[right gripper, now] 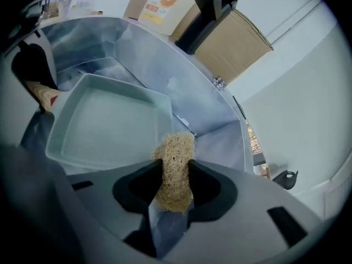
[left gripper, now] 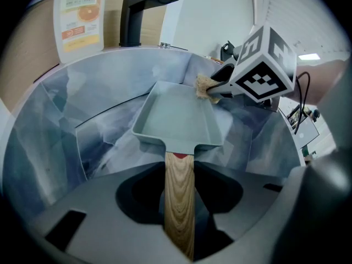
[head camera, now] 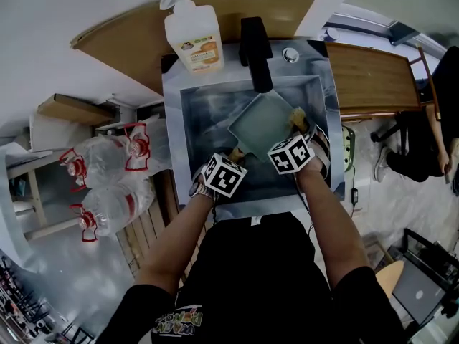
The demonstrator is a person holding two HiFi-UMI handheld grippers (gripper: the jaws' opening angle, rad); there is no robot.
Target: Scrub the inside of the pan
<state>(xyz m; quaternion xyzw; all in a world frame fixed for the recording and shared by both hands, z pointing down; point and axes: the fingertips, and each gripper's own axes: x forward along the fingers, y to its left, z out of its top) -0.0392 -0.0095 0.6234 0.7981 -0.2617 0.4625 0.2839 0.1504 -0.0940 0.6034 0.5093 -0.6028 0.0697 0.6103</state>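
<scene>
We count two handheld grippers, each bearing one cube of black-and-white square markers, over one stainless steel sink.

The left gripper has its jaws clamped on the light wooden handle of one pale green, square, shallow pan. The pan's long axis runs straight ahead of this gripper: the handle points back into the jaws and the square body points away, toward the one black faucet (the open inside faces upward). The pan sits inside the sink basin, directly in front of the left gripper and just to the left of the right one.

The right gripper pinches one tan, fibrous scrubbing pad upright between its jaws. The pad's tip pokes out ahead of the jaws at the pan's rim, near a corner; we cannot tell whether it touches.

Beyond both grippers, beside the faucet, stands one pale plastic soap bottle. Its orange and white label shows an orange slice and a word ending in "Garden"; the smaller print is unreadable.
</scene>
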